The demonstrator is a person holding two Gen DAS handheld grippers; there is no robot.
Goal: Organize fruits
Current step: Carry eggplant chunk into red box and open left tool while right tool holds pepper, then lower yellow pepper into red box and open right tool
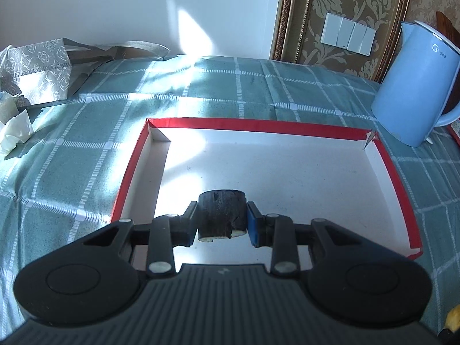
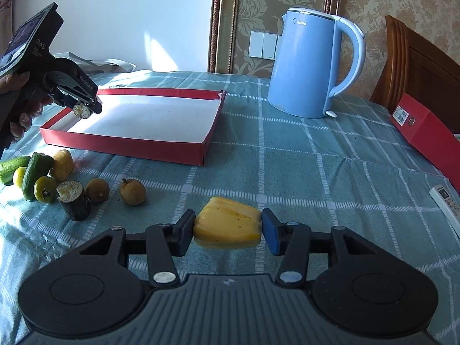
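A short dark-skinned stub of sugarcane with a pale cut end (image 1: 222, 214) sits clamped between the two fingers of the left hand-held gripper (image 1: 222, 220), held in the air over the near edge of a shallow red cardboard box lid with a white inside (image 1: 400, 198); in the right wrist view that same gripper (image 2: 83, 108) hangs at the lid's 9 o'clock corner, the stub's cut face turned outward. The right hand-held gripper (image 2: 227, 227) is closed on a yellow wedge-shaped chunk of fruit (image 2: 227, 224), pinched from both sides just above the cloth, well short of the red lid (image 2: 126, 145), which lies at about 11 o'clock from it. At the right gripper's 10 o'clock a loose cluster rests on the teal checked tablecloth (image 2: 302, 158) covering the desk: two brown round longans (image 2: 132, 192), a second dark sugarcane stub standing on end (image 2: 74, 199), two small green-yellow round fruits (image 2: 44, 189), two green cucumber pieces (image 2: 36, 172) and another yellow chunk (image 2: 62, 164). A light blue electric kettle (image 2: 309, 63) stands beyond the lid at 1 o'clock. At 3 o'clock a white remote control (image 2: 445, 205) lies near the desk edge beside a red box (image 2: 425, 132).
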